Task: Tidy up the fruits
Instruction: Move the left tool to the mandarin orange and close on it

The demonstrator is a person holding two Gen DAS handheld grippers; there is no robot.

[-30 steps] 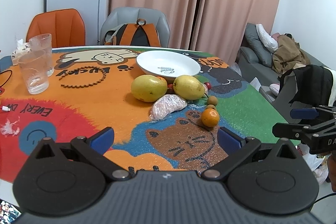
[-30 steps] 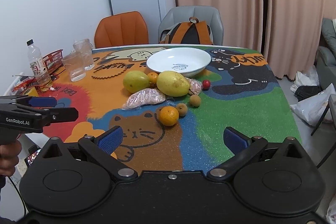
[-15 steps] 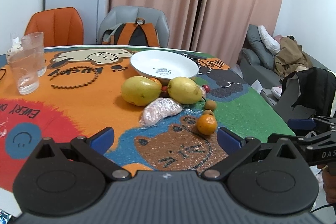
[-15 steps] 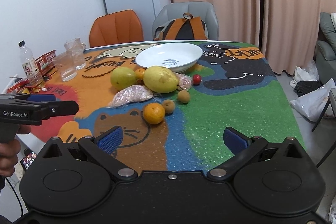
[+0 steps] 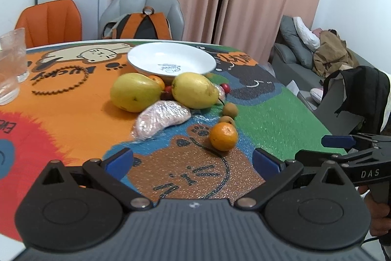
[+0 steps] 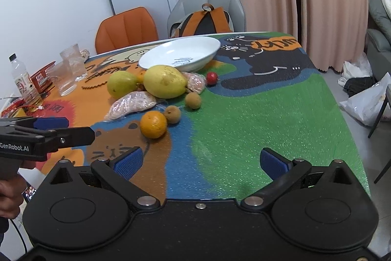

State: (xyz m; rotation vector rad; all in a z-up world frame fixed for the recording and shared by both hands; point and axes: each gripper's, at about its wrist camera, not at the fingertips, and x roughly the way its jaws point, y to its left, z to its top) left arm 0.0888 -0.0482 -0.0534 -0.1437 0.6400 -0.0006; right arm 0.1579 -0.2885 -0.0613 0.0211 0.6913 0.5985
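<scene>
Left gripper (image 5: 193, 160) and right gripper (image 6: 200, 162) both gaped wide, holding nothing, over the bench (image 6: 268, 119) near edge. Orange (image 5: 223, 136) lay just ahead of the left gripper; 2 mangoes (image 5: 134, 92) and the empty plate (image 5: 171, 60) sat farther ahead.

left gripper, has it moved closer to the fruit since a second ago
Yes. The left gripper has advanced toward the white plate: plate and orange loom larger, and the glasses have slid toward the left edge.
</scene>
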